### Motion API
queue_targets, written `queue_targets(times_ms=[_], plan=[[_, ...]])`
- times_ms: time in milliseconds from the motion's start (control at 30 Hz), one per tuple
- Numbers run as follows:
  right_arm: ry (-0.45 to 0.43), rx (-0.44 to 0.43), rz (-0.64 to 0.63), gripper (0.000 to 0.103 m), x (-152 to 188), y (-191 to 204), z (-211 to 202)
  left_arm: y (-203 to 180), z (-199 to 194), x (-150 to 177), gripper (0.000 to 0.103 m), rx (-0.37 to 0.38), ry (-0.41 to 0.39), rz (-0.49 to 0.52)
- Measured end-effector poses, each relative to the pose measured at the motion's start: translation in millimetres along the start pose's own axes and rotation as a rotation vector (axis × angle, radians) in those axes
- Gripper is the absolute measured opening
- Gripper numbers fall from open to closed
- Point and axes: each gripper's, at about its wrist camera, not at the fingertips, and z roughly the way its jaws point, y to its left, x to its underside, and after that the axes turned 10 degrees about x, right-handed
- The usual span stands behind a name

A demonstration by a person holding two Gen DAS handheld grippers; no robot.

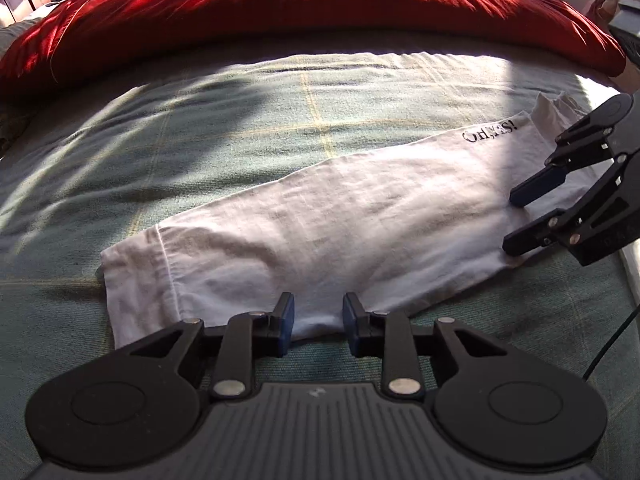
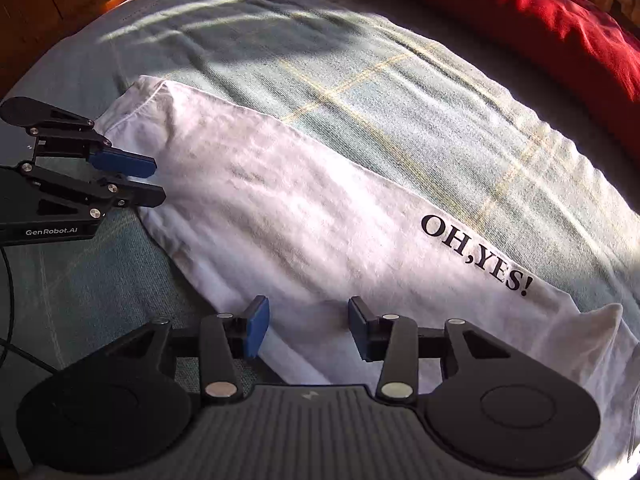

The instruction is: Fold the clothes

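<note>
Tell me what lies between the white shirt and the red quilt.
Only bare green checked bedspread separates the white shirt from the red quilt; the left wrist view shows it.

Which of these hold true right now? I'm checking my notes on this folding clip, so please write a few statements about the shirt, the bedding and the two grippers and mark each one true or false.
1. The white shirt lies in a long folded strip on the green checked bedspread. True.
2. Its black print reads "OH, NO!". False: it reads "OH,YES!".
3. The left gripper is clamped on a sleeve held in the air. False: its jaws stand apart over the shirt's near edge.
4. The right gripper has its jaws apart. True.
5. A red quilt lies beyond the shirt. True.
</note>
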Motion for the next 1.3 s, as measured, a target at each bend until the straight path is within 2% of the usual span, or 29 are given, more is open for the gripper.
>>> queue_targets(times_ms=[33, 67, 100, 200, 267, 367, 433, 467, 567, 633, 700, 733, 800, 867, 1033, 1067, 1133, 1300], plan=[[-0.004, -0.015, 0.02, 0.064, 4.0, 4.0, 0.4, 3.9, -5.2, -0.6, 0.031, -0.02, 0.016, -0.014], [-0.007, -0.032, 0.034, 0.076, 7.5, 9.2, -0.3, 7.8, -10.4, -1.7, 0.029, -0.042, 0.033, -0.027], [-0.007, -0.052, 0.039, 0.084, 10.5, 16.4, -2.5, 11.7, -15.6, -2.7, 0.026, -0.063, 0.05, -0.041], [-0.022, -0.101, 0.049, 0.084, 18.5, 34.7, -14.5, 11.3, -23.4, -18.4, 0.028, -0.024, -0.016, -0.027], [-0.051, -0.079, 0.085, 0.084, 22.9, 31.9, -25.0, 3.0, -13.6, -34.5, 0.033, 0.005, -0.053, 0.02], [-0.097, 0.068, 0.218, 0.085, 33.3, 7.4, -39.9, -13.7, 15.8, -48.7, 0.033, -0.008, -0.053, 0.115], [-0.102, 0.161, 0.302, 0.088, 41.9, -14.1, -40.7, -11.4, 32.6, -45.5, 0.034, -0.039, -0.004, 0.109], [-0.094, 0.177, 0.332, 0.089, 45.0, -22.5, -37.3, -7.5, 35.1, -40.8, 0.037, -0.064, 0.006, 0.093], [-0.069, 0.173, 0.412, 0.089, 52.6, -42.3, -18.7, 5.9, 25.8, -27.4, 0.042, -0.133, 0.019, 0.057], [-0.068, 0.114, 0.422, 0.093, 51.3, -42.8, -7.5, 15.0, 17.8, -25.2, 0.045, -0.152, 0.036, 0.009], [-0.098, 0.06, 0.398, 0.097, 44.2, -35.9, -6.6, 20.5, 9.8, -27.3, 0.044, -0.16, 0.046, -0.029], [-0.108, 0.042, 0.393, 0.097, 41.7, -33.1, -8.2, 19.0, 6.7, -30.7, 0.038, -0.161, 0.039, -0.029], [-0.129, 0.03, 0.399, 0.097, 41.7, -27.6, -15.8, 9.2, -1.0, -45.1, 0.036, -0.113, -0.023, 0.004], [-0.139, 0.032, 0.4, 0.097, 47.3, -24.0, -23.2, -6.4, -0.5, -64.2, 0.036, -0.016, -0.078, 0.039], [-0.132, 0.084, 0.369, 0.097, 76.5, -22.5, -43.9, -69.8, 39.9, -116.8, 0.038, 0.257, -0.11, 0.182], [-0.132, 0.098, 0.36, 0.097, 83.2, -24.0, -49.2, -80.7, 51.0, -124.7, 0.038, 0.292, -0.112, 0.212], [-0.133, 0.122, 0.354, 0.097, 95.2, -29.0, -58.7, -102.3, 73.3, -139.9, 0.038, 0.357, -0.115, 0.276], [-0.138, 0.149, 0.405, 0.097, 118.4, -47.6, -70.5, -128.0, 116.1, -160.3, 0.035, 0.397, -0.053, 0.32]])
